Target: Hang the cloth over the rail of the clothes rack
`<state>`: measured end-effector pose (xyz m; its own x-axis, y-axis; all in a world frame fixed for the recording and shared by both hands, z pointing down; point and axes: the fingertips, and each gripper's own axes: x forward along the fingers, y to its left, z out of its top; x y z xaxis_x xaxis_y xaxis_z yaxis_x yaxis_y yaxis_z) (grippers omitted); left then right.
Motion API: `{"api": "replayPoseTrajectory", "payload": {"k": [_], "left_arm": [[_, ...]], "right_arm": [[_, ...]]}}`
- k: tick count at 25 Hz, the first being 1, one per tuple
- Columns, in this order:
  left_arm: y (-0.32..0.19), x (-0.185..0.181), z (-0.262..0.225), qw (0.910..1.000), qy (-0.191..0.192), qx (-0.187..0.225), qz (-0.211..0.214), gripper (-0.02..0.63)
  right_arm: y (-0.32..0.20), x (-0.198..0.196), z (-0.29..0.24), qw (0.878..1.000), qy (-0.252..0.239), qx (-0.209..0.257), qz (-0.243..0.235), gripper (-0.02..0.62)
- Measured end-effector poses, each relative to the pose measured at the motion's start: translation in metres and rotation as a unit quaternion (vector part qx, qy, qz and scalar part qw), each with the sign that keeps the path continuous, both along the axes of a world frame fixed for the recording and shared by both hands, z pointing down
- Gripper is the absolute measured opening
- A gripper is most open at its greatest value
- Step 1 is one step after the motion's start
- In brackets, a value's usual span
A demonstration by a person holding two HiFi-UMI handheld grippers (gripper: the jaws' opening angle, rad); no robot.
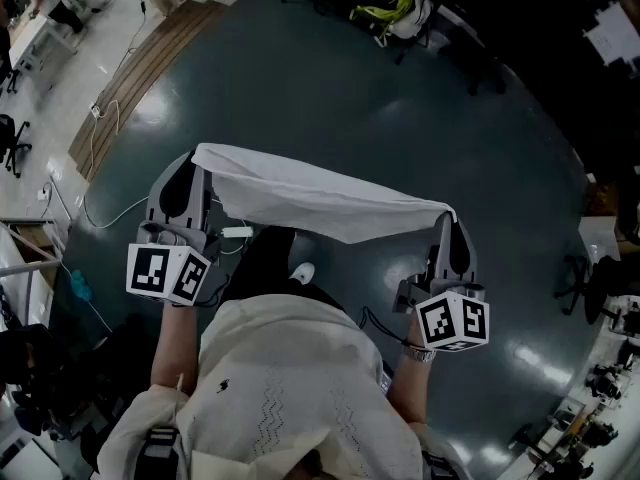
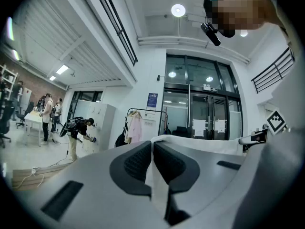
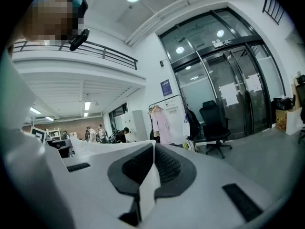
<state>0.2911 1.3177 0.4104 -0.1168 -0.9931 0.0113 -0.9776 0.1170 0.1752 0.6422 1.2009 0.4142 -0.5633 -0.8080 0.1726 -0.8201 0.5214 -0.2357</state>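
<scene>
A white cloth (image 1: 320, 198) hangs stretched between my two grippers above the dark floor. My left gripper (image 1: 203, 160) is shut on the cloth's left corner, and the cloth (image 2: 190, 144) runs off to the right from between its pads. At the other end my right gripper (image 1: 450, 218) is shut on the right corner; a strip of cloth (image 3: 148, 185) shows between its pads. Far off stands the clothes rack (image 2: 147, 123) with a pink garment hanging on it. The same clothes rack (image 3: 167, 116) shows in the right gripper view, beside a glass entrance.
The person's body and pale top (image 1: 290, 388) fill the lower head view. An office chair (image 3: 215, 128) stands near the rack. Several people work around desks and lockers (image 2: 71, 132) to the left. Bags and cables (image 1: 400, 13) lie at the far edge of the floor.
</scene>
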Motion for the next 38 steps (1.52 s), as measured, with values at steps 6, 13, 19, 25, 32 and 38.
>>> {"api": "replayPoseTrajectory", "payload": {"k": [6,13,19,25,32,38], "left_arm": [[-0.065,-0.053,0.006,1.0,-0.002,-0.002,0.004,0.025],[-0.167,-0.134,0.006,0.9995,-0.002,-0.004,0.032,0.025],[-0.229,-0.214,-0.004,0.9979,-0.022,0.0,0.06,0.025],[-0.28,-0.265,0.004,0.9978,-0.018,-0.011,0.063,0.025],[-0.38,-0.293,0.035,0.9976,-0.012,-0.042,0.053,0.025],[-0.486,-0.321,0.035,0.9967,-0.032,-0.061,0.044,0.025]], "right_arm": [[-0.053,-0.048,-0.001,1.0,0.008,0.0,0.006,0.026],[-0.143,-0.126,-0.011,0.999,0.018,0.006,0.038,0.026],[-0.191,-0.202,-0.012,0.998,0.01,0.008,0.062,0.026],[-0.239,-0.252,0.0,0.998,0.02,-0.01,0.066,0.026],[-0.355,-0.284,0.038,0.998,0.028,-0.034,0.05,0.026],[-0.472,-0.316,0.053,0.998,0.018,-0.045,0.032,0.026]]}}
